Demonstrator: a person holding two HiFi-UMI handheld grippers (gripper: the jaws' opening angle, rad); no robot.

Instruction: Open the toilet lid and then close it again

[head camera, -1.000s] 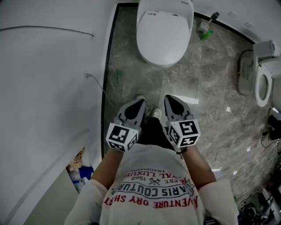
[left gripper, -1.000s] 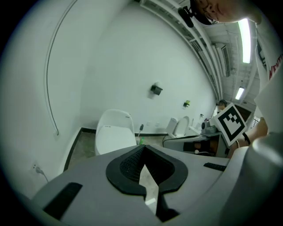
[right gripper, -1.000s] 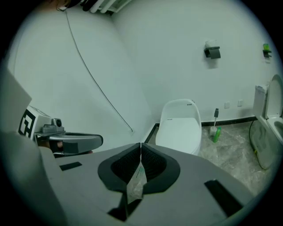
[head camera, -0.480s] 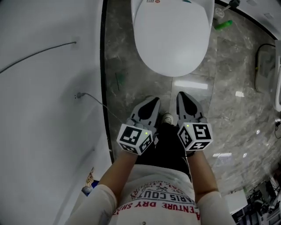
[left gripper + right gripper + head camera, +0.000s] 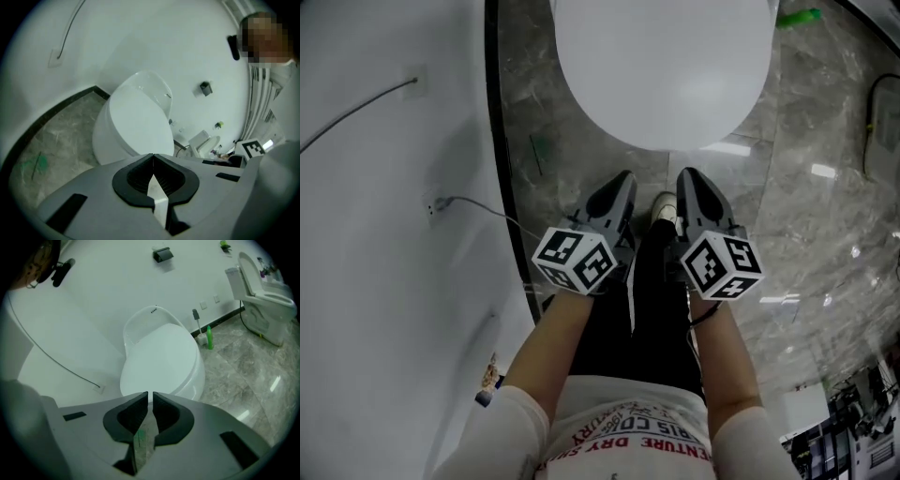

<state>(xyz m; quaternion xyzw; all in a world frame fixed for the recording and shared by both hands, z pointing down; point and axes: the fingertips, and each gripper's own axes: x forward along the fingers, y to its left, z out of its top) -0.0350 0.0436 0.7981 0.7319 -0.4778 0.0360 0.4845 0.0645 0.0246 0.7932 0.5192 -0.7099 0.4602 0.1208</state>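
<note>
a: what's changed over the last second?
b: the toilet lid [image 5: 661,66] has swelled to fill the top of the head view. the person has leaned in and down. the left gripper [image 5: 622,180] and right gripper [image 5: 688,178] have dropped with them, so their tips are now near the lid's front edge instead of well short of it.
a: so how far along is the job?
b: by my reading, right at the start. the lid lies flat and shut, and neither gripper touches it. a strip of marble floor [image 5: 806,216] shows between the tips and the rim. opening it is yet to do, and so is lowering it again.
a: and the jaws?
b: the left jaws are pressed fully together, the right jaws together but for a hairline slit — nothing sits between either pair. closed like that, i'd guess they'd have to hook or push under the lid's lip rather than pinch it.
a: what does the lid look like?
b: smooth, glossy white, a rounded oval with no handle or tab that i can see. it sits flush on the toilet [image 5: 101,140], so the only purchase looks to be the thin overhang at the front. the toilet stands against the white wall [image 5: 108,282], straight ahead of both grippers — a green bottle [image 5: 209,338] stands on the floor beside it on the right.
</note>
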